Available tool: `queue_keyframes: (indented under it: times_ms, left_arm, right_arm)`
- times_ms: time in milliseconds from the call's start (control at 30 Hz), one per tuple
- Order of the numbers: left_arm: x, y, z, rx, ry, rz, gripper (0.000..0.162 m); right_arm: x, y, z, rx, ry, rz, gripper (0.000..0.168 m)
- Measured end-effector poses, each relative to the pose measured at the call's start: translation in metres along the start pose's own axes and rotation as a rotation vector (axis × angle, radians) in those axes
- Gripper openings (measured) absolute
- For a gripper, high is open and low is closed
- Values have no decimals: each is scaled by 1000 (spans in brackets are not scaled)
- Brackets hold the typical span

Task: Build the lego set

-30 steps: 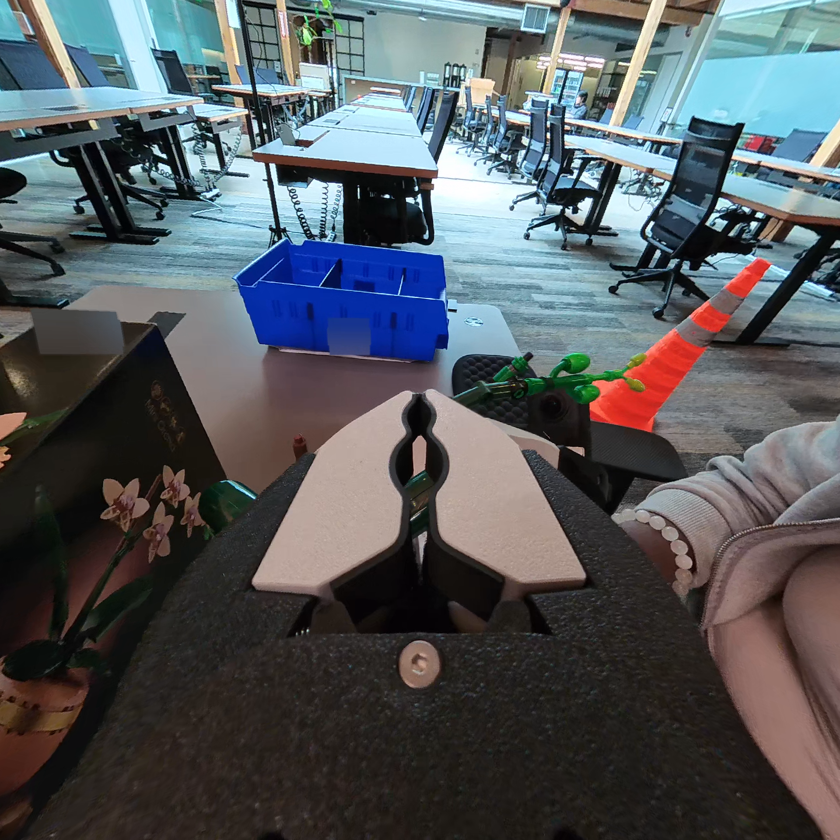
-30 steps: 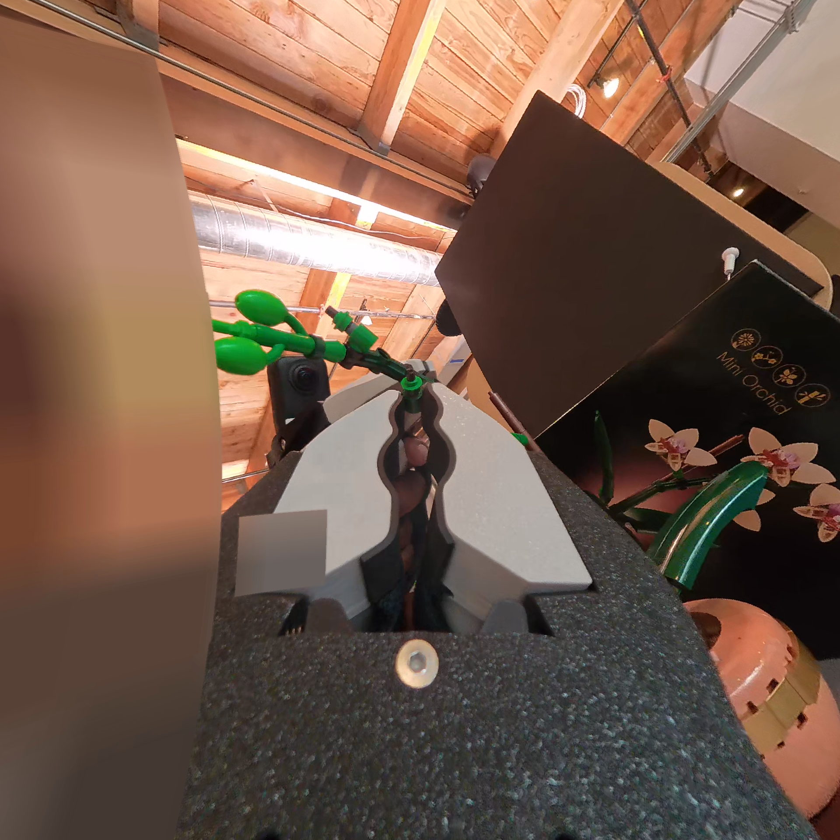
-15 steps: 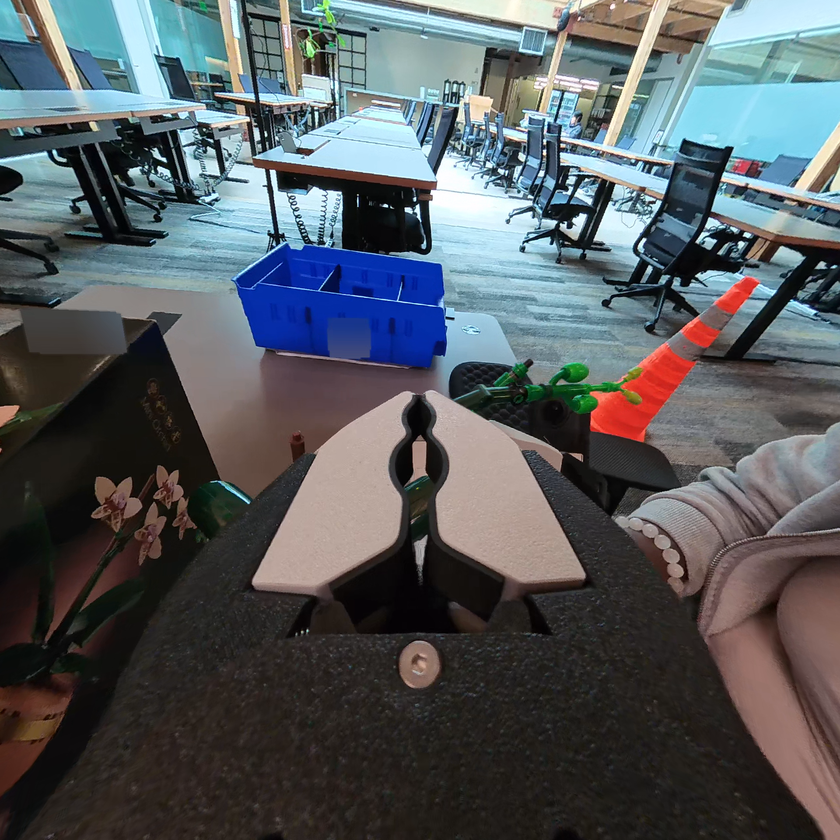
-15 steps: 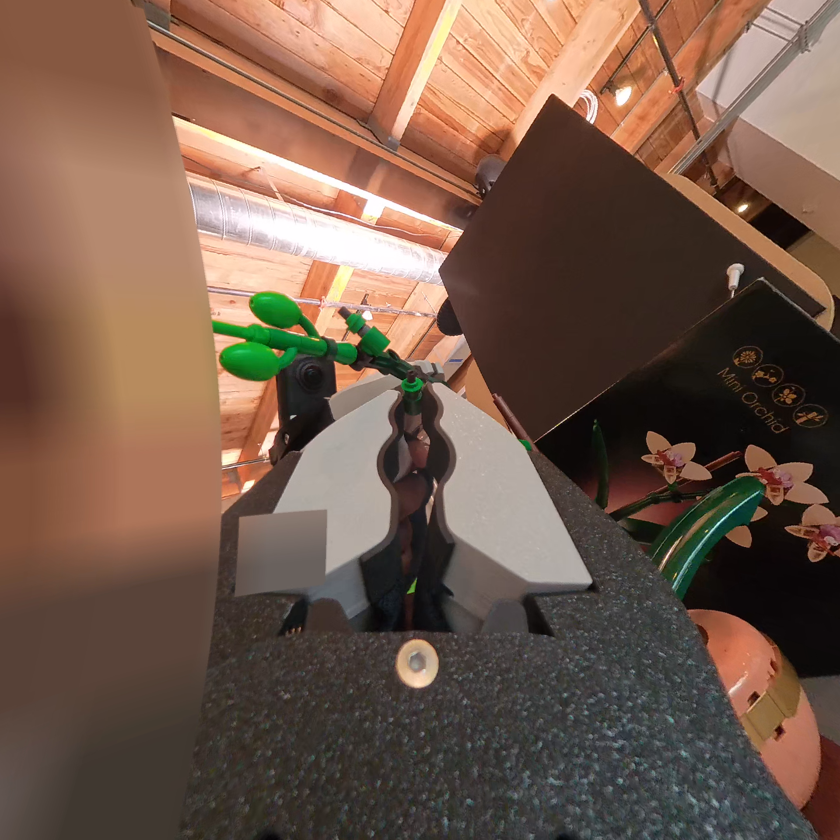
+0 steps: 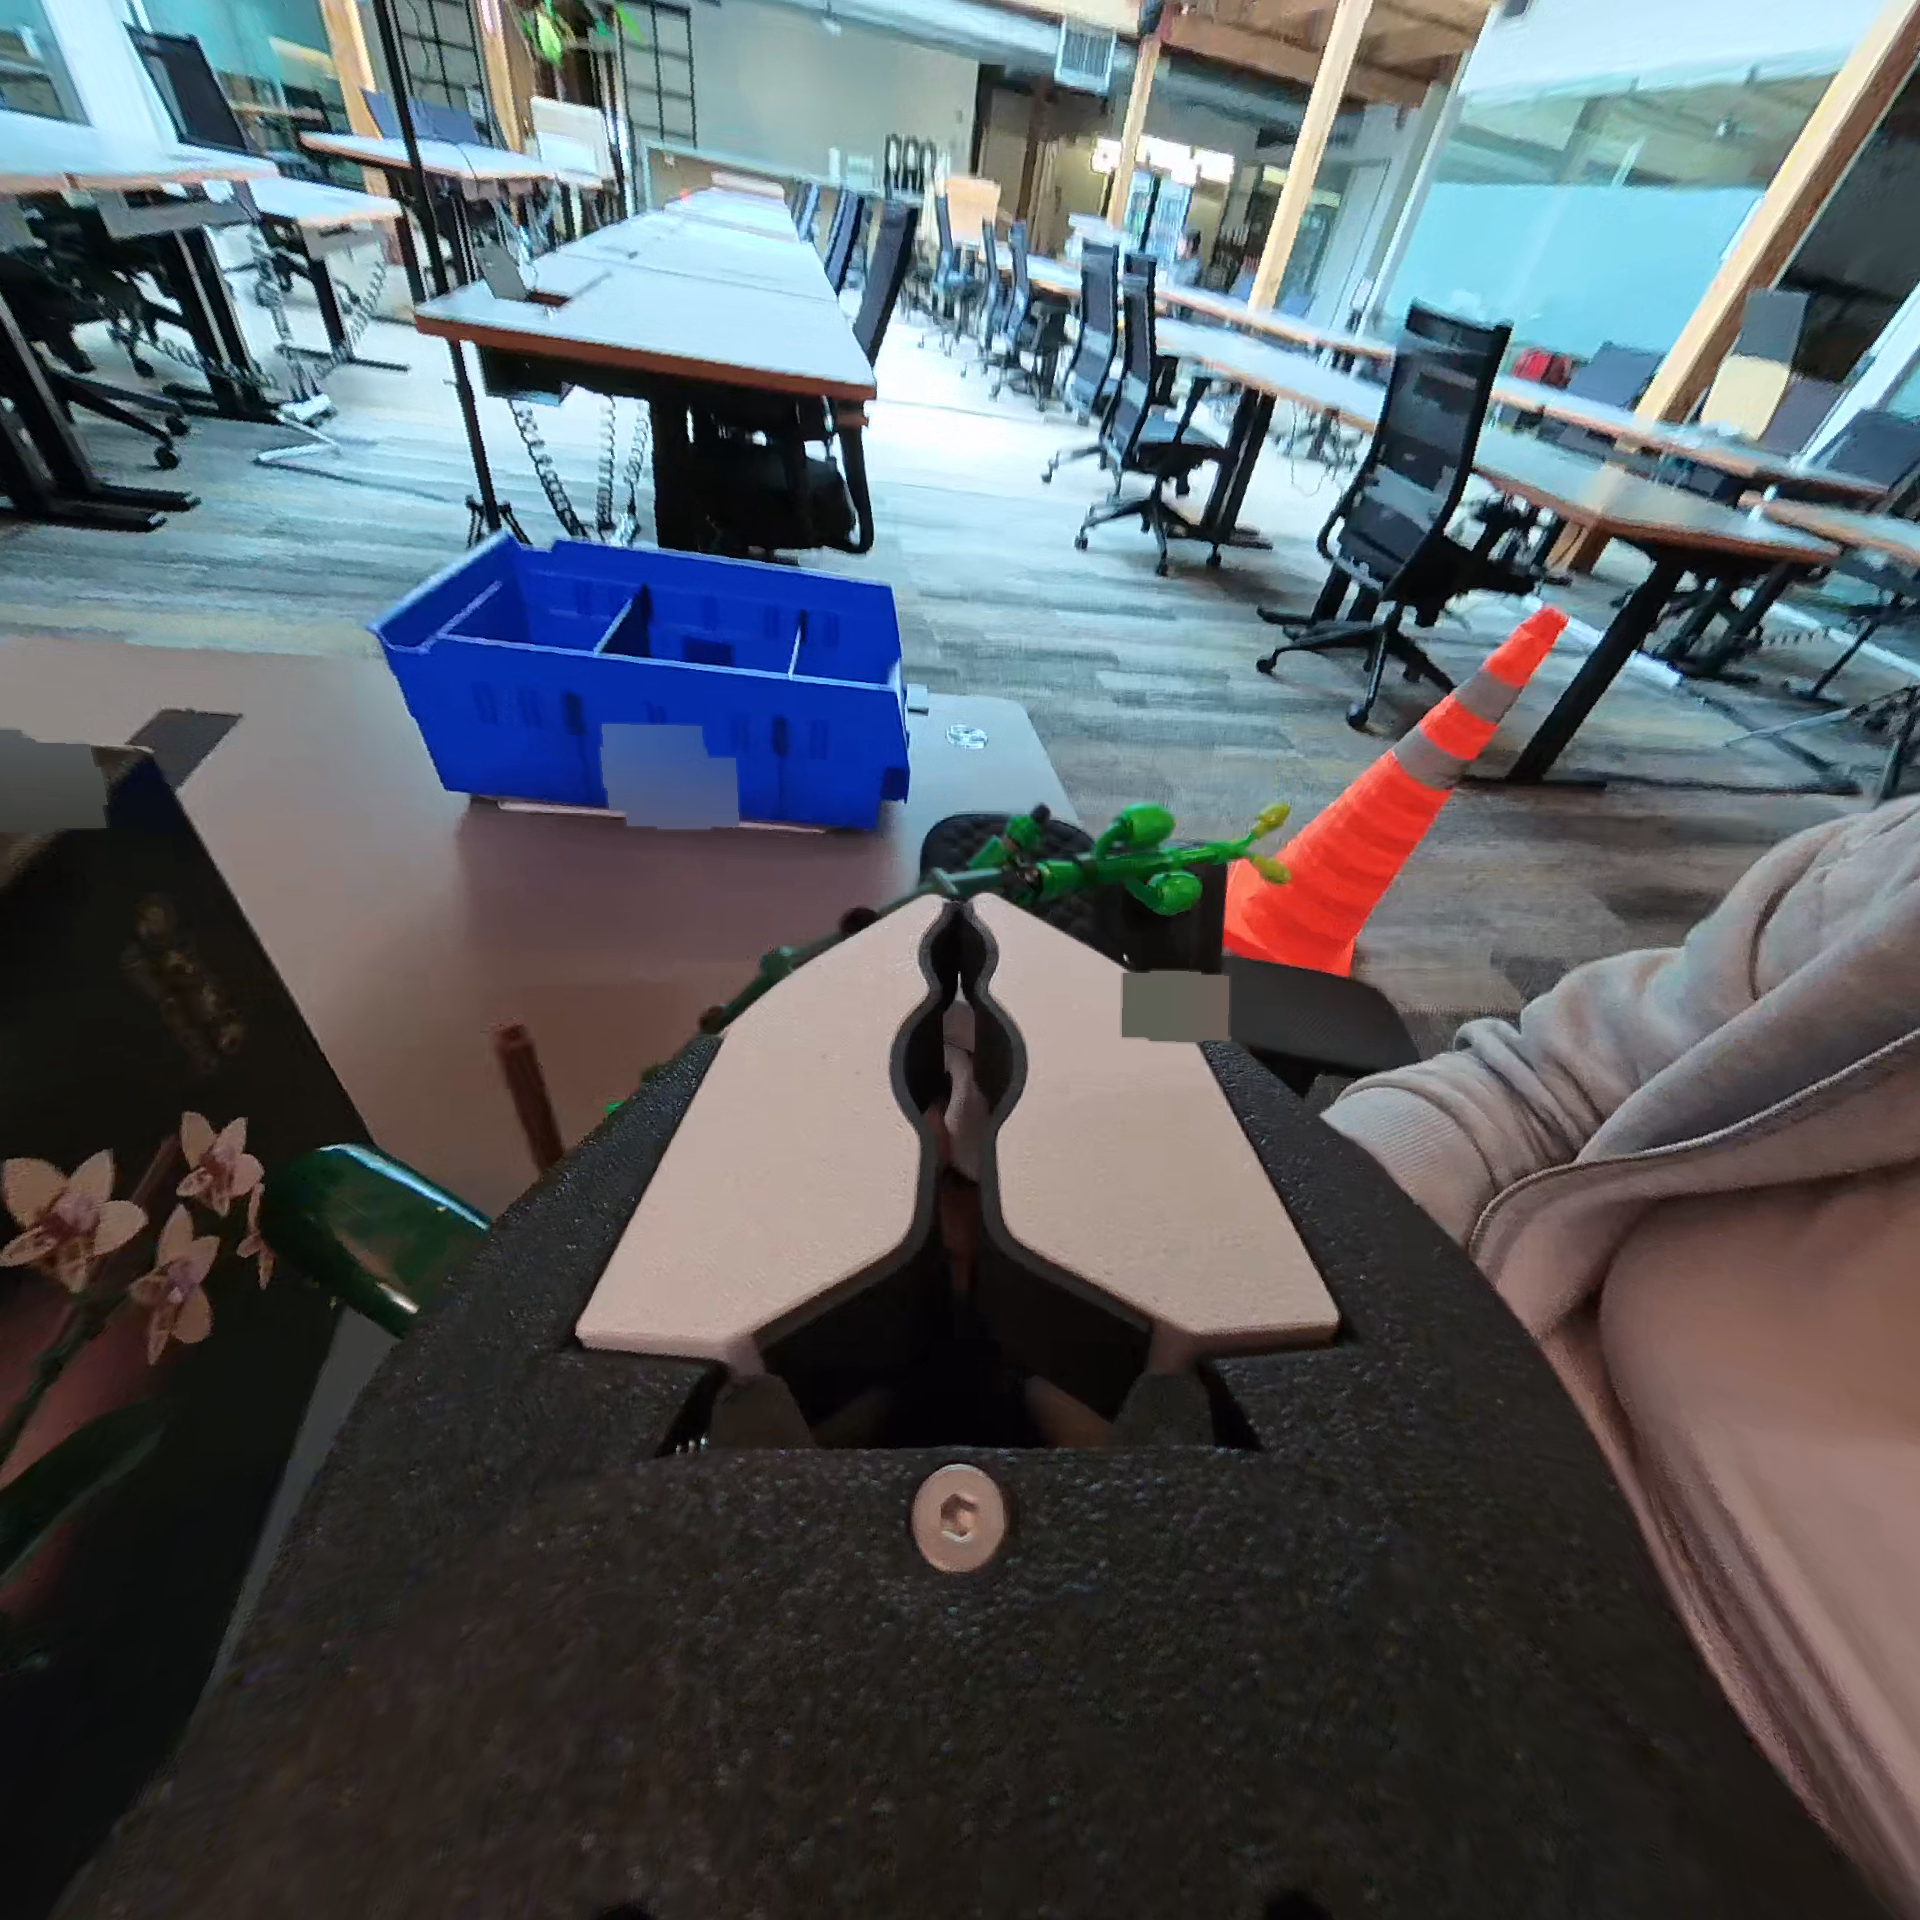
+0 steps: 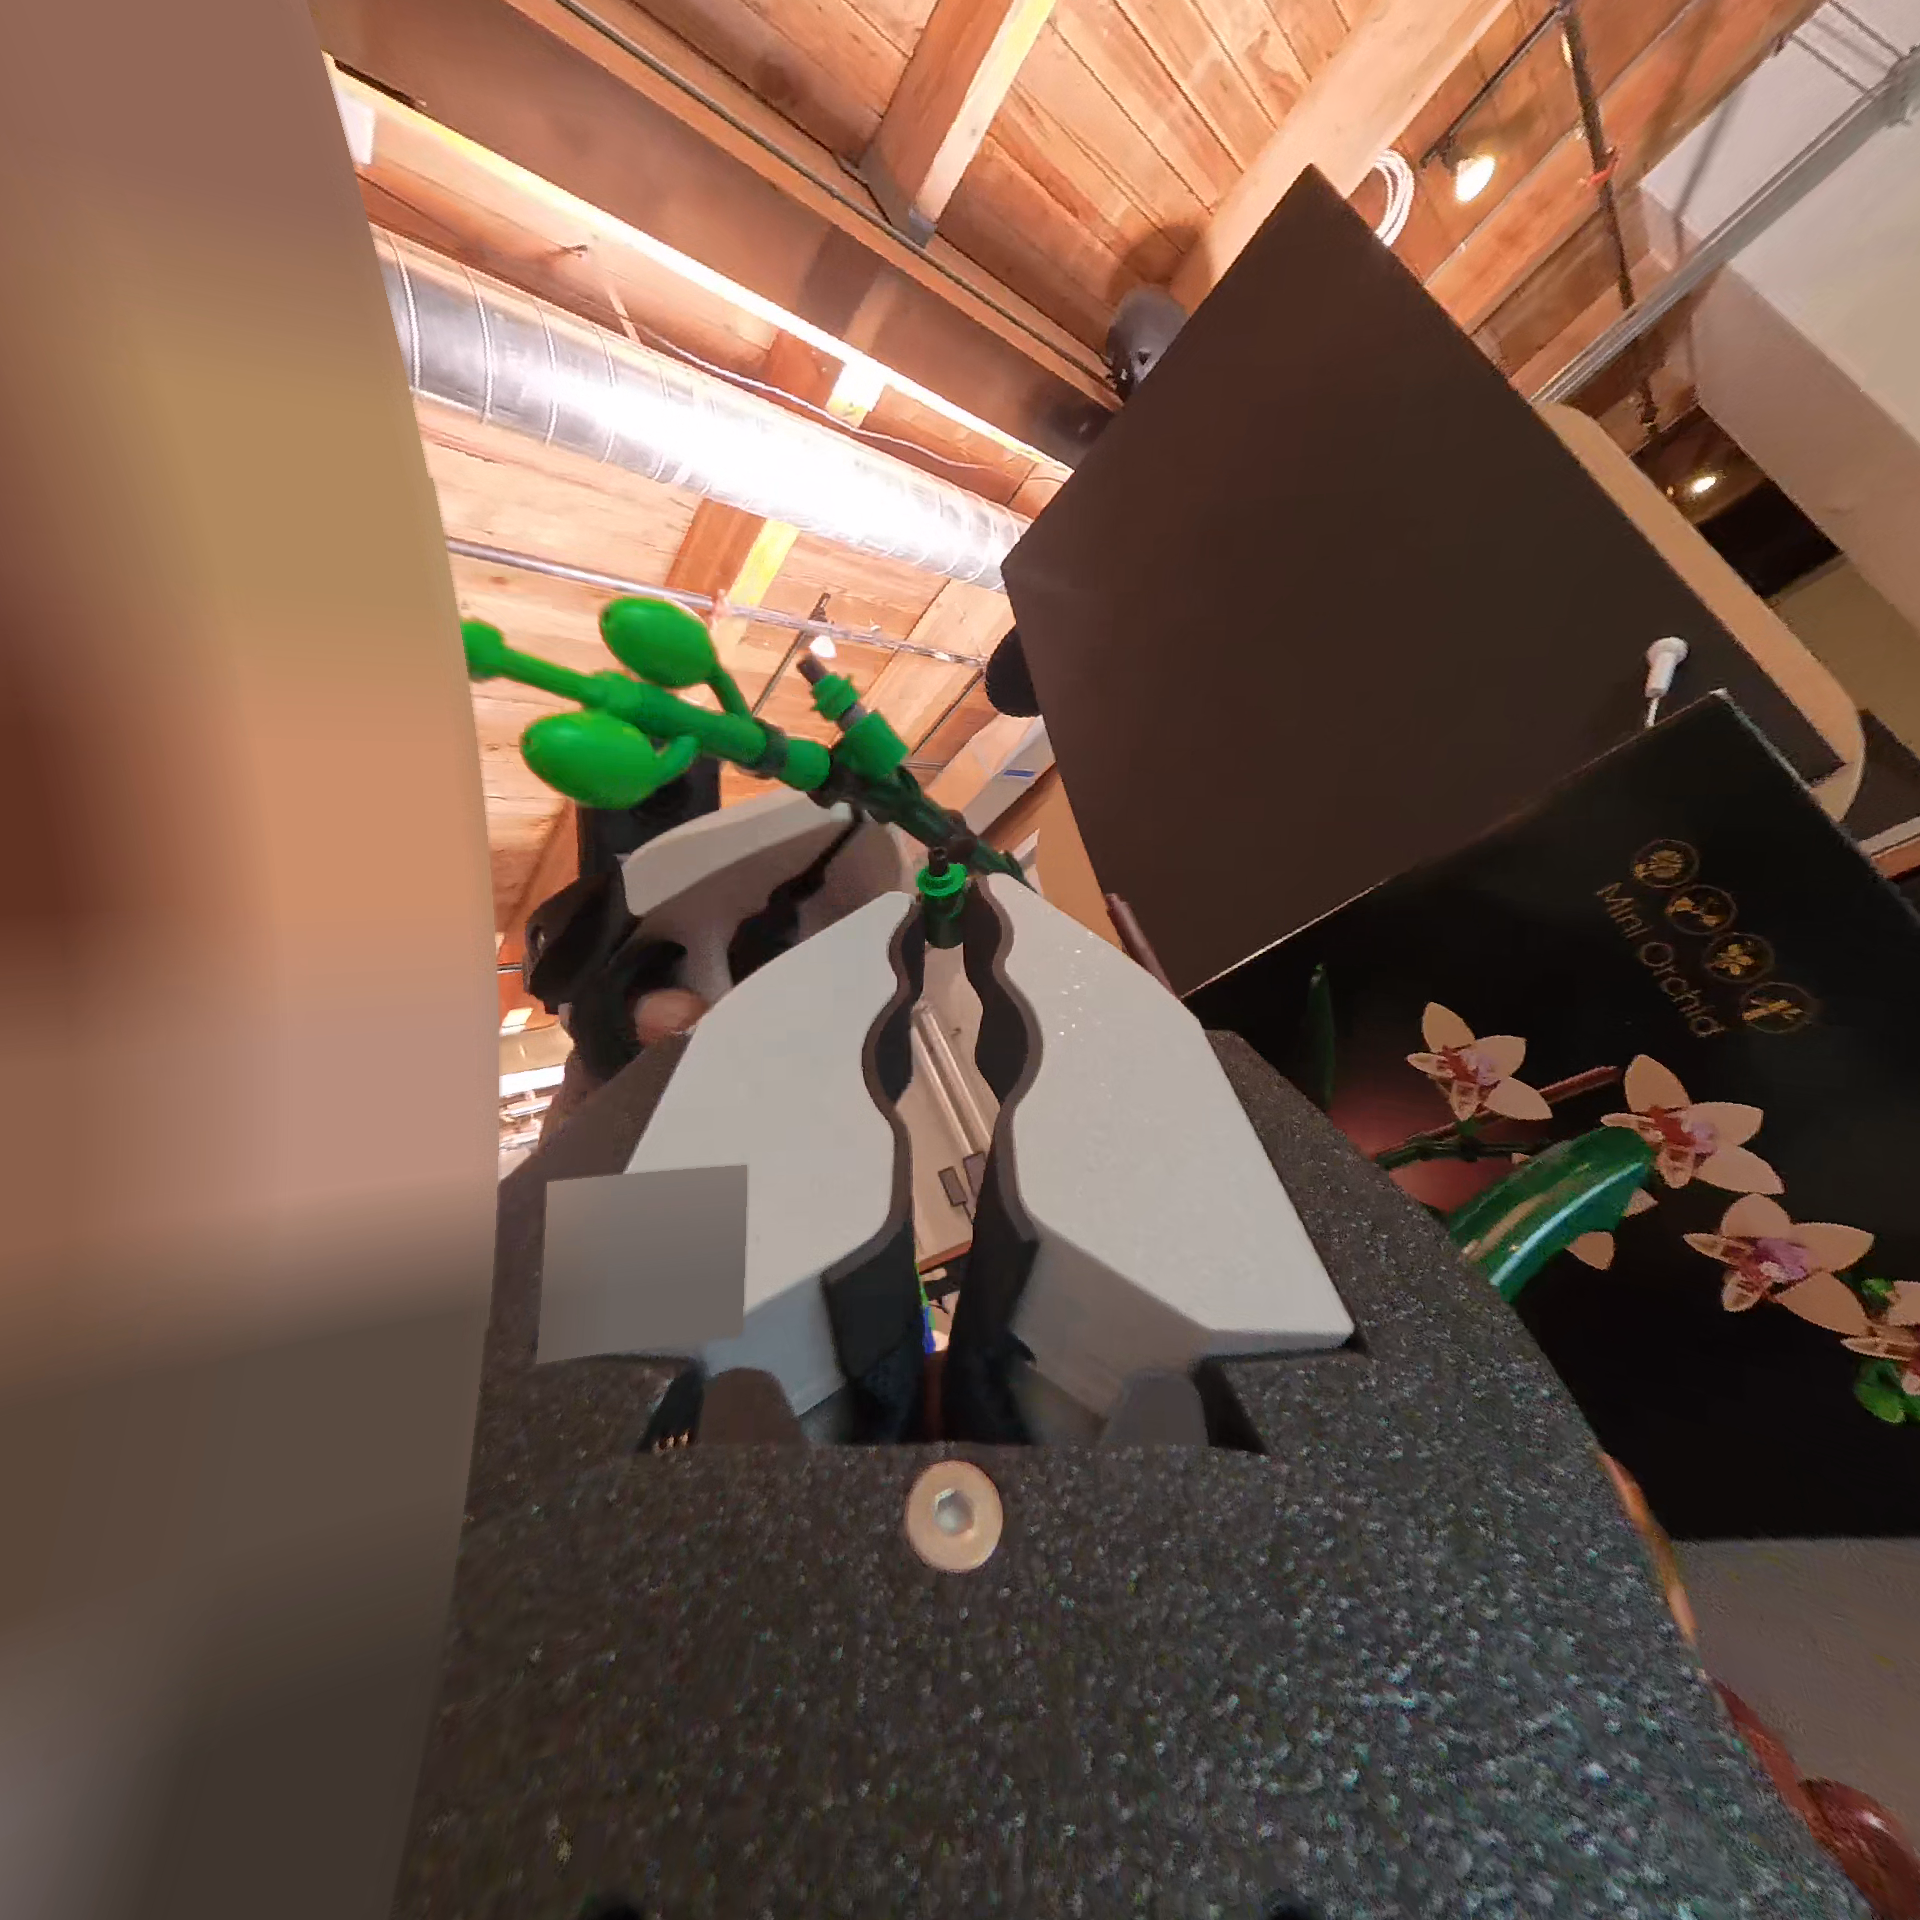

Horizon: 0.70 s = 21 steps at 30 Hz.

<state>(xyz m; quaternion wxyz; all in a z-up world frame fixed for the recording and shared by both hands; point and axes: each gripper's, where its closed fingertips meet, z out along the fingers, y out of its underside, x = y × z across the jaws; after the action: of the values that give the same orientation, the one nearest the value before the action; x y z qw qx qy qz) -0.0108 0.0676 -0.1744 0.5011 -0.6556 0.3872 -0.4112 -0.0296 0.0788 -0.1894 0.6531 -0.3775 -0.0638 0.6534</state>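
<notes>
Right gripper [image 6: 948, 906]: matte grey wavy-edged fingers pinched on small green stud piece [image 6: 941, 902] at tips. Left gripper [image 5: 958, 914]: tips together, clamping jointed glossy green stem [image 5: 1101, 860] with rounded buds. Beyond: compartmented blue plastic bin [image 5: 644, 698] on table [image 5: 395, 914].

Compared with one second ago, the right gripper [image 6: 943, 914] has its jaws slightly parted along most of their length; earlier they were closed on a brown part. Now only the tips pinch a small green peg [image 6: 940, 894]. The green stem [image 6: 717, 717] sits farther from the right gripper's tips and higher in the right wrist view. In the left wrist view, the left gripper [image 5: 958, 914] now has its tips pressed together, and the green stem [image 5: 1122, 868] lies just beyond them, closer than before. The blue bin [image 5: 644, 707] appears farther left.
</notes>
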Motion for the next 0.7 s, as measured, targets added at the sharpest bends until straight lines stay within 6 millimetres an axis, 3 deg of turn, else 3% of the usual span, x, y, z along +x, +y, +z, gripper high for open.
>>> queue_keyframes:
  times_ms: [167, 300, 467, 567, 700]
  left_arm:
    - [-22, -22, -28, 132, -126, 27, 0]
    - [-33, -16, -17, 101, -179, 29, 0]
    - [-34, -6, -6, 14, -183, 52, 0]
    - [-37, -9, -9, 14, -200, 54, 0]
    - [-39, -14, -5, 18, -204, 42, 0]
  right_arm:
    - [-1, 0, -1, -19, -9, -25, 7]
    - [3, 0, -2, -44, 32, -128, 7]
    - [-5, -9, -18, -173, 75, -852, 7]
    - [3, -18, -23, -252, 57, -1265, 7]
    - [7, -17, -9, -279, -63, -1497, 7]
